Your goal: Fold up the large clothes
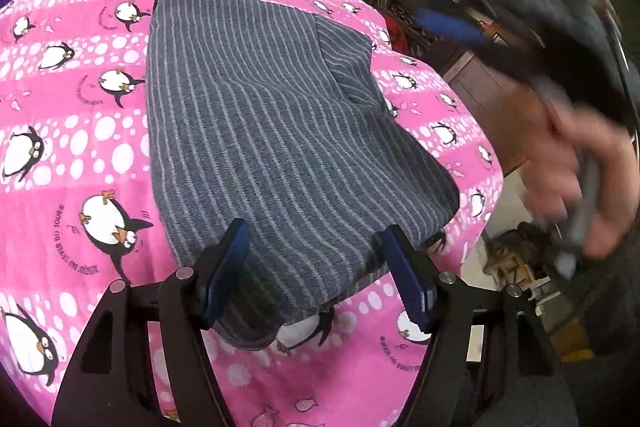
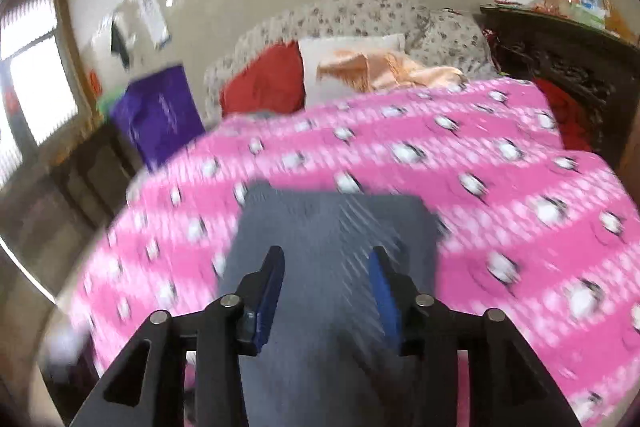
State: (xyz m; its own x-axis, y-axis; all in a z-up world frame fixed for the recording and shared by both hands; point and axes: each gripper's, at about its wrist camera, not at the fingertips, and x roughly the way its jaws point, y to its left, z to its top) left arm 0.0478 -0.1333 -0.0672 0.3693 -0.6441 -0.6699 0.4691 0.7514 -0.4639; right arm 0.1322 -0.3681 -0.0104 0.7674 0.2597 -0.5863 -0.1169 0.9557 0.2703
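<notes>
The left wrist view is sharp over the bed but smeared at its 3 o'clock edge, where a person's hand grips the right gripper, a dark streak with one blue pad showing; whether its jaws are parted cannot be read there. The grey striped garment lies folded into a long panel on the pink penguin blanket, running from 12 o'clock toward 6, its near end hidden behind the left gripper. That gripper tilts down over the cloth, jaws released and spread wide, the garment showing between the pads with no fabric pinched. The right wrist view is blurred throughout (stripes barely show on the garment), yet it alone reveals the right gripper with its jaws apart and nothing clamped, hovering over the garment's near end. It also shows a red cushion, a purple bag and a window at 9 o'clock.
</notes>
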